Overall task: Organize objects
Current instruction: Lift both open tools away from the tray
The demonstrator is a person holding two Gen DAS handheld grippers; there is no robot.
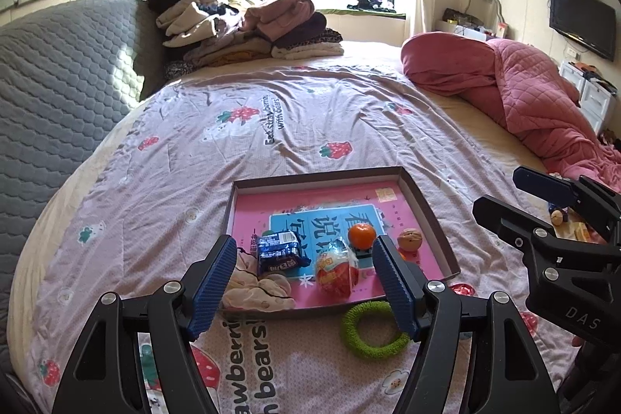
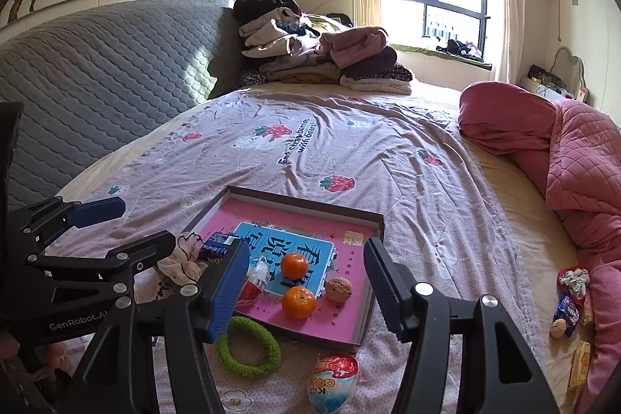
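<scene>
A shallow box tray (image 1: 423, 204) (image 2: 372, 220) with a pink base lies on the bed. In it are a blue snack packet (image 1: 279, 253), a wrapped toy egg (image 1: 335, 270), an orange (image 1: 361, 234), a walnut (image 1: 409, 239) and a beige scrunchie (image 1: 258, 291). The right wrist view shows two oranges (image 2: 295, 265) (image 2: 299, 302) and the walnut (image 2: 339, 290) in the tray. A green ring (image 1: 372, 330) (image 2: 248, 346) and a second toy egg (image 2: 333, 381) lie on the sheet in front. My left gripper (image 1: 306, 282) is open over the tray's near edge. My right gripper (image 2: 306, 288) is open and empty above the tray.
Snack packets, a walnut and a hair tie (image 2: 570, 301) lie at the right by the pink quilt (image 2: 574, 158). Folded clothes (image 1: 248, 22) are piled at the bed's far end. A grey padded headboard (image 1: 58, 96) runs along the left.
</scene>
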